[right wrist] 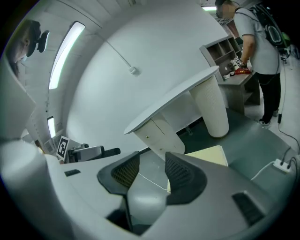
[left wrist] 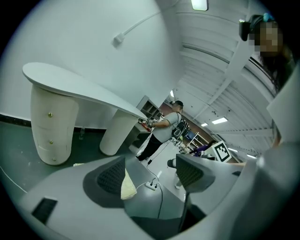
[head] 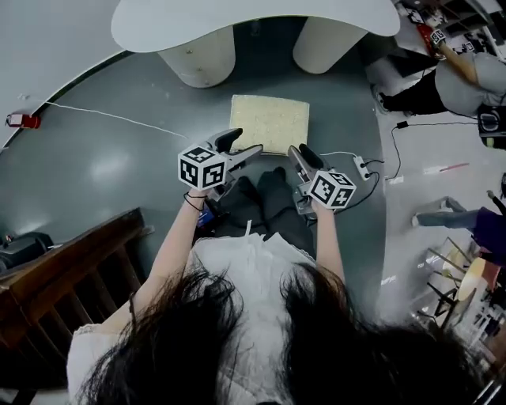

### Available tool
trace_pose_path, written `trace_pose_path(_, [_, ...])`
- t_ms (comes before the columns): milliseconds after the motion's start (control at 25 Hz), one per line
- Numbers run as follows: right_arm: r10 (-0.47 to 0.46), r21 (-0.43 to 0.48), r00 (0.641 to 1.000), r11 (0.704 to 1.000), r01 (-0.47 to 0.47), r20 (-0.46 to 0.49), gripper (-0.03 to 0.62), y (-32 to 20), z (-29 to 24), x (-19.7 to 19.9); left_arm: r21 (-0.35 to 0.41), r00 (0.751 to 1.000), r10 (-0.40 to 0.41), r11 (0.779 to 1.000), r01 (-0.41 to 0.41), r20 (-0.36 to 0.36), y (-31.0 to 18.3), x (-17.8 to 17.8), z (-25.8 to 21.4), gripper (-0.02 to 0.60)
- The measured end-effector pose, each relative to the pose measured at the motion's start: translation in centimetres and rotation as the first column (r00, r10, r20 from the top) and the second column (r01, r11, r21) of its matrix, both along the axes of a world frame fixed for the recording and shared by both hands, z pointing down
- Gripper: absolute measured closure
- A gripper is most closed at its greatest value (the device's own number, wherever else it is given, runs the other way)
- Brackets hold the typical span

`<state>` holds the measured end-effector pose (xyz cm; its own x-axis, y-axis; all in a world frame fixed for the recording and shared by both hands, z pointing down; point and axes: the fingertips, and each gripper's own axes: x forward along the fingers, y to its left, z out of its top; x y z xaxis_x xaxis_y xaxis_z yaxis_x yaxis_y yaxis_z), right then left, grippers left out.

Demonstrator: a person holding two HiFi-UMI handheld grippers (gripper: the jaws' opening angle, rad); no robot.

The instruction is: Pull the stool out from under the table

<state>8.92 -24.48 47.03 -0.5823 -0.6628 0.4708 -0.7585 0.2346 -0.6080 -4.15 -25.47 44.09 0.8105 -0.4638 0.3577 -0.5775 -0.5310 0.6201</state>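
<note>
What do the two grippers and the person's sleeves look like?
The left gripper and right gripper have grey bodies, dark textured pads, each with a white cube bearing black square markers. White short-sleeved top; dark band on left wrist.

Head view steeply down; both gripper views toward the same table (head: 253, 24).

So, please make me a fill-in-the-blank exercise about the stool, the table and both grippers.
1. The stool has a ___ top.
2. The table stands on ___ thick legs.
3. The left gripper and the right gripper are open and hold ___.
4. The stool stands in front of the table, not ___ it.
Missing words: square; two; nothing; under.
</note>
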Motion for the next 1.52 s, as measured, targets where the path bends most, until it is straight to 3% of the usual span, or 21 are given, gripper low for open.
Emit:
trace_pose_path(200, [0.005,-0.001,1.000,1.000,-0.005,0.013,0.487,3.0,-1.8,1.5,0.017,1.000,-0.016,1.000,0.016,-0.026,1.3,1.3,-2.0,0.236])
trace_pose_path(360, [-0.036,0.015,0.999,0.999,0.036,0.000,0.516,5.2,-2.9,2.0,0.024,0.999,-0.004,1.000,0.005,-0.036,3.1,2.0,-2.3,0.236])
trace_pose_path(480, [-0.082,0.034,0.997,0.996,0.082,-0.003,0.521,6.6,-4.0,1.7,0.031,0.999,-0.008,0.999,0.009,-0.034,4.6,2.5,-2.5,0.239])
trace_pose_path(680, [-0.119,0.089,0.992,0.989,0.115,0.038,0.522,8.3,-6.6,2.3,0.080,0.999,-0.049,0.996,0.051,-0.020,6.7,4.4,-2.8,0.301])
trace_pose_path(920, [-0.164,0.144,0.984,0.978,0.151,0.077,0.522,11.7,-9.5,3.1,0.078,0.997,-0.074,0.994,0.077,-0.035,10.2,6.7,-4.8,0.424])
trace_pose_path(1240, [-0.193,0.148,0.979,0.972,0.180,0.073,0.522,19.5,-9.8,7.0,0.116,0.991,-0.129,0.984,0.134,-0.048,17.7,10.4,-8.2,0.456])
trace_pose_path(1520, [-0.237,0.175,0.967,0.960,0.219,0.090,0.522,24.9,-10.3,6.8,0.126,0.992,-0.126,0.984,0.124,0.008,25.0,11.4,-9.2,0.462])
